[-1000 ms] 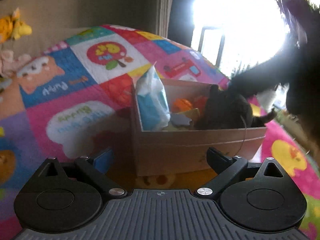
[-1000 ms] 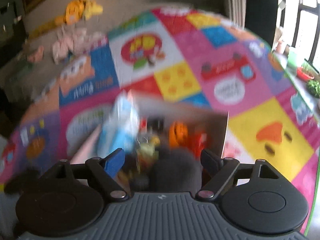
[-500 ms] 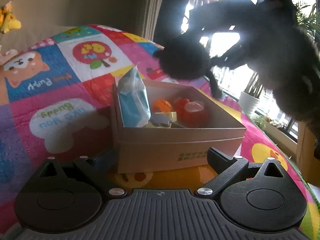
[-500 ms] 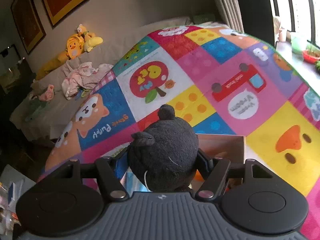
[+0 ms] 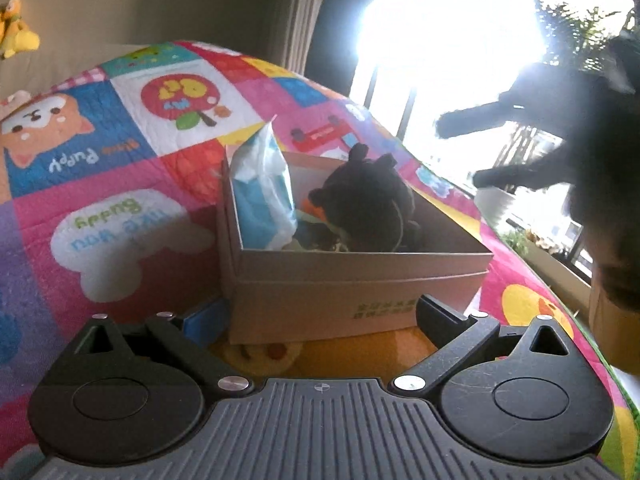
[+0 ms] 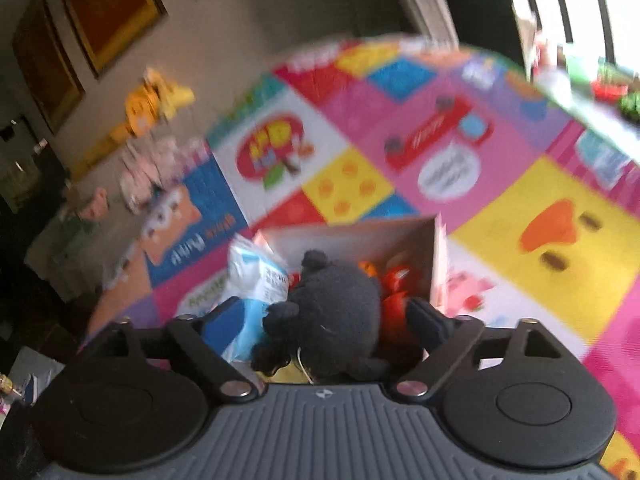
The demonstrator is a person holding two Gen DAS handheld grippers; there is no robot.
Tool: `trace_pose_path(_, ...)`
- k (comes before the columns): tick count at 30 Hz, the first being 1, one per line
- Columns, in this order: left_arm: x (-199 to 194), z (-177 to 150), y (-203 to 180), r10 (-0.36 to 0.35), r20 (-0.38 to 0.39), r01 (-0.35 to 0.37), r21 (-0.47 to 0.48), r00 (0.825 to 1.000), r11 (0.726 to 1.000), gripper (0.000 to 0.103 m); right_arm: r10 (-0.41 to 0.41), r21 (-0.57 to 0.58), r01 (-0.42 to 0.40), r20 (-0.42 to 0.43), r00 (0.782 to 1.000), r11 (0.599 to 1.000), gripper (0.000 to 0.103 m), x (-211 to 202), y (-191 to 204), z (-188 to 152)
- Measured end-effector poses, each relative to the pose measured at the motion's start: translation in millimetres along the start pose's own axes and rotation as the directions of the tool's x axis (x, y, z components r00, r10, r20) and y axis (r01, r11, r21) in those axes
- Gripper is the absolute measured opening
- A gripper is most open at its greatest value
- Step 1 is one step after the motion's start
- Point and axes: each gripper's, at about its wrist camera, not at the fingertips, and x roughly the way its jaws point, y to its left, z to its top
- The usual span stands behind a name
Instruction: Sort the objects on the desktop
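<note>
Now my right claw is opening, and its two fingers stand wide apart at the lower middle of the right wrist view. Between them I see the black plush toy, but the pads do not press it; there is a gap on both sides. The toy lies inside the cardboard box, on top of other things. In the left wrist view the same toy sits in the middle of the frame, in the right half of the box, with its ears pointing up. A blue and white plastic pack stands upright against the left wall of the box, higher than the rim. To the right of the toy in the right wrist view, some orange and red objects lie in the box; I cannot say what they are.

My left claw is at the bottom of its view, low and just before the near wall of the box. Its fingers are open and hold nothing, the box front is between them but I cannot tell if they touch it. The box rests on a colourful play mat with cartoon pictures. At the right edge of the left view, dark against the bright window, my right claw hangs above and to the right of the box.
</note>
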Motion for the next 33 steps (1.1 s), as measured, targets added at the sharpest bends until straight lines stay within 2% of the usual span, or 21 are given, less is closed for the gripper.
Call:
trace_pose_path(2,0,0,-2,0.008,-0.004,-0.008,0.003,1.0,1.0,0.102,-0.014,0.016,0.014,0.007,1.0,1.0,0.095,-13,-7,-6)
trace_pose_path(6,-2,-6,-21,0.017,-0.03,-0.015,0.08,0.999,0.997,0.103,-0.005,0.077,0.007,-0.023,1.0,0.997,0.095,-30,-26,-31)
trace_pose_path(9,-9,-15,-32,0.019,-0.056,-0.017,0.048,0.998,0.999,0.103,-0.036,0.068,0.037,-0.028,0.999,0.997,0.096,-37,-27,-57)
trace_pose_path(10,-13,-19,-36,0.044,-0.061,-0.042,0.039,0.997,0.998,0.103,-0.046,0.056,0.048,-0.027,0.999,0.997,0.097,-39,-24,-67)
trace_pose_path(11,-17,-23,-41,0.1,-0.061,-0.098,0.045,0.993,0.994,0.103,-0.056,0.041,0.057,-0.024,0.998,0.998,0.099,-41,-21,-78)
trace_pose_path(13,-24,-30,-51,0.263,-0.042,-0.26,0.064,0.964,0.964,0.103,-0.079,0.008,0.079,-0.025,0.997,0.997,0.103,-43,-16,-97)
trace_pose_path(15,-26,-32,-54,0.38,-0.055,-0.377,0.063,0.923,0.924,0.103,-0.111,-0.027,0.109,-0.059,0.992,0.994,0.103,-34,-11,-110)
trace_pose_path(19,-20,-29,-44,0.45,-0.104,-0.449,0.027,0.887,0.893,0.103,-0.186,-0.137,0.168,-0.13,0.974,0.976,0.103,-7,3,-128)
trace_pose_path(21,-12,-27,-38,0.465,-0.147,-0.467,0.025,0.873,0.884,0.103,-0.255,-0.215,0.229,-0.1,0.962,0.949,0.103,0,12,-134)
trace_pose_path(24,-6,-23,-33,0.473,-0.155,-0.474,0.032,0.867,0.88,0.103,-0.296,-0.239,0.266,-0.1,0.95,0.934,0.103,12,16,-131)
trace_pose_path(28,-4,-22,-25,0.443,-0.152,-0.447,0.013,0.883,0.895,0.103,-0.288,-0.218,0.265,-0.085,0.954,0.939,0.103,17,12,-127)
trace_pose_path(33,-9,-27,-34,0.467,-0.144,-0.468,0.03,0.872,0.883,0.103,-0.283,-0.22,0.274,-0.01,0.959,0.936,0.103,11,12,-141)
